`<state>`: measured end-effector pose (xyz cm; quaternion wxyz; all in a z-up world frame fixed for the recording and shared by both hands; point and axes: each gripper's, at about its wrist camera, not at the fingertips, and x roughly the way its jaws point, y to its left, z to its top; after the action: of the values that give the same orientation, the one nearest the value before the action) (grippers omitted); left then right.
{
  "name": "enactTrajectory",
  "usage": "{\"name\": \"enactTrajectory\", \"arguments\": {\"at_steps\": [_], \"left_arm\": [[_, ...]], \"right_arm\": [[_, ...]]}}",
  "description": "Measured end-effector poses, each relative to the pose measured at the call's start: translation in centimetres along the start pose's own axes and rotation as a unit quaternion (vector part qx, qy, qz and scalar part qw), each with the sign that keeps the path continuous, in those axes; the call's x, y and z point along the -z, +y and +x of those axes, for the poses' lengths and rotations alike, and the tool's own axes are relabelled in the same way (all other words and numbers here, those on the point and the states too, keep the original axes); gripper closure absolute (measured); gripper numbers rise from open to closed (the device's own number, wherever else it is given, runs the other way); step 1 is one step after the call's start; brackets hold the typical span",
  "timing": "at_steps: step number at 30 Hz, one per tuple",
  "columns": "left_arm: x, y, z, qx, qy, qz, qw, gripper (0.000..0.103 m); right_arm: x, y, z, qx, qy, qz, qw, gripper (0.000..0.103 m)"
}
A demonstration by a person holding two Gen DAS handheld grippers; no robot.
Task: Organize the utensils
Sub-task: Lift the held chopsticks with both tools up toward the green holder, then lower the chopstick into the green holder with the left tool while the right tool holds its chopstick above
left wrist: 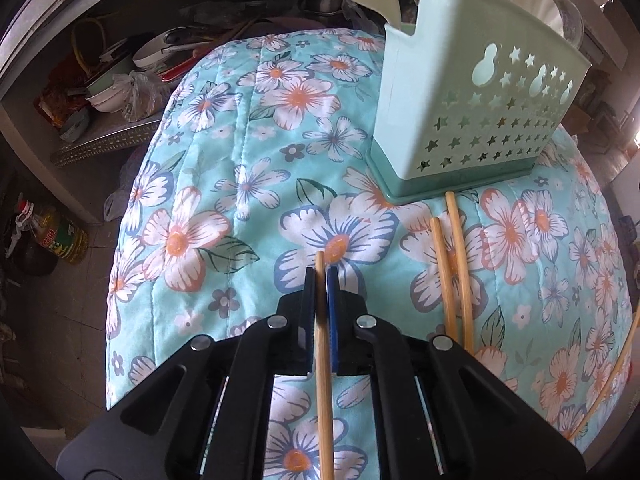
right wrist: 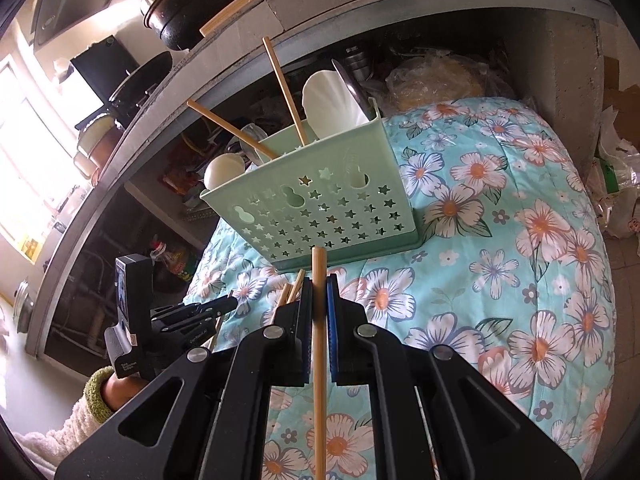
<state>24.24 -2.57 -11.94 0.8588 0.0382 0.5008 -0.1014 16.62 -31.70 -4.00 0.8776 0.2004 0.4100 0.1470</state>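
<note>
A mint-green utensil holder (left wrist: 472, 120) with star holes stands on the floral cloth (left wrist: 224, 184). It holds white spoons (right wrist: 332, 104) and two leaning chopsticks (right wrist: 286, 92). My left gripper (left wrist: 321, 276) is shut on a wooden chopstick (left wrist: 323, 360), in front of and left of the holder. Two more chopsticks (left wrist: 452, 272) lie on the cloth, their tips at the holder's base. My right gripper (right wrist: 319, 284) is shut on another chopstick (right wrist: 319, 340), its tip pointing at the holder's (right wrist: 320, 208) front wall. In the right wrist view the left gripper (right wrist: 224, 304) shows low at the left.
A person's hand in a fuzzy sleeve (right wrist: 100, 396) holds the left tool. Behind the table, a shelf carries bowls and pans (left wrist: 120, 80). An oil bottle (left wrist: 60, 236) stands on the floor at the left. A black pot (right wrist: 192, 4) sits on the counter above, and plastic bags (right wrist: 436, 80) lie behind the holder.
</note>
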Motion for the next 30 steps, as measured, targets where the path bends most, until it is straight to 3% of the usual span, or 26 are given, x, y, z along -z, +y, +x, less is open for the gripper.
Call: {"name": "enactTrajectory", "arguments": {"at_steps": [7, 12, 22, 30], "left_arm": [[-0.5, 1.2, -3.3, 0.02, -0.033, -0.023, 0.999, 0.098], [-0.4, 2.4, -6.1, 0.061, -0.054, -0.049, 0.9955, 0.098], [-0.8, 2.7, -11.5, 0.115, -0.094, -0.059, 0.9871, 0.098], [-1.9, 2.3, -15.8, 0.137, -0.142, -0.052, 0.9789, 0.098]], "right_arm": [[0.1, 0.0, -1.3, -0.003, -0.012, -0.002, 1.0, 0.096], [0.0, -0.1, -1.9, -0.004, -0.018, -0.002, 1.0, 0.096], [0.5, -0.5, -3.4, -0.003, -0.034, 0.002, 0.999, 0.096], [0.4, -0.7, -4.4, -0.002, -0.045, 0.002, 0.999, 0.096]]}}
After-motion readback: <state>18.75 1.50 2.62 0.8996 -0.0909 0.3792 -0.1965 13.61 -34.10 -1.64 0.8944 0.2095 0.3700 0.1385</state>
